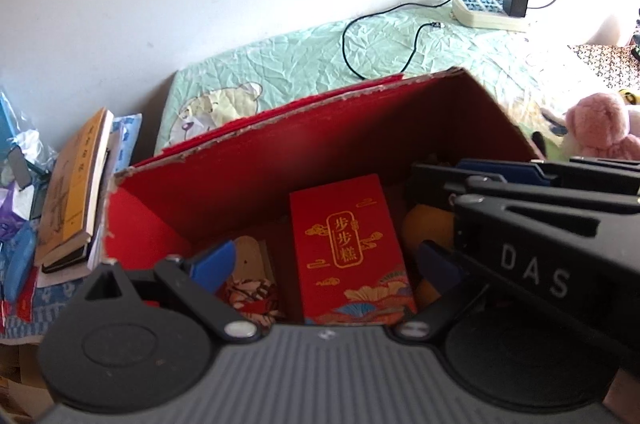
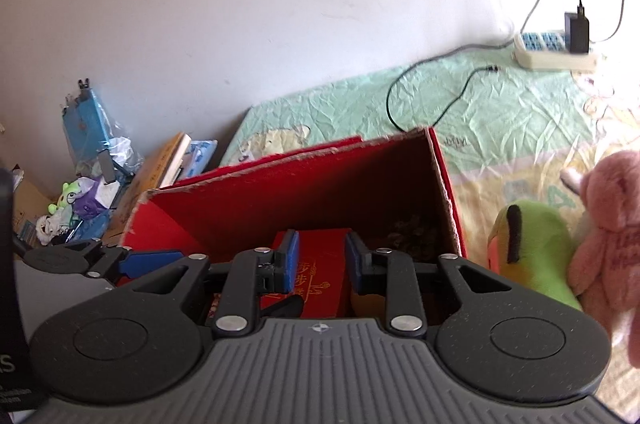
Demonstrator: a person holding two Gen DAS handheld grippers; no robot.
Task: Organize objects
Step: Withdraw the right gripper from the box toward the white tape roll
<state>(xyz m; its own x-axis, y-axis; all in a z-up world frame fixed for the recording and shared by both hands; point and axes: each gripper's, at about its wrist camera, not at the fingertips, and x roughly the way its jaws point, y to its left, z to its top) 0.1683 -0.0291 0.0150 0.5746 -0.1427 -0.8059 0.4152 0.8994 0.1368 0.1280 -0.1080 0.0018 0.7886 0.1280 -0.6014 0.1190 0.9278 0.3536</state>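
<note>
Both cameras sit just behind their claws and look forward and down into the open red box [image 1: 256, 160], from very close above its near rim. The left view faces the box's left half and sees the right claw [image 1: 448, 208] crossing in from its right edge. The right view sits slightly farther right and catches the left claw [image 2: 132, 262] at its left edge. Both share the box [image 2: 280, 200], the red packet [image 1: 344, 248] [image 2: 320, 264] inside, the bed [image 1: 400, 44] [image 2: 500, 104], the power strip [image 1: 484, 10] [image 2: 552, 56] and the wall.
</note>
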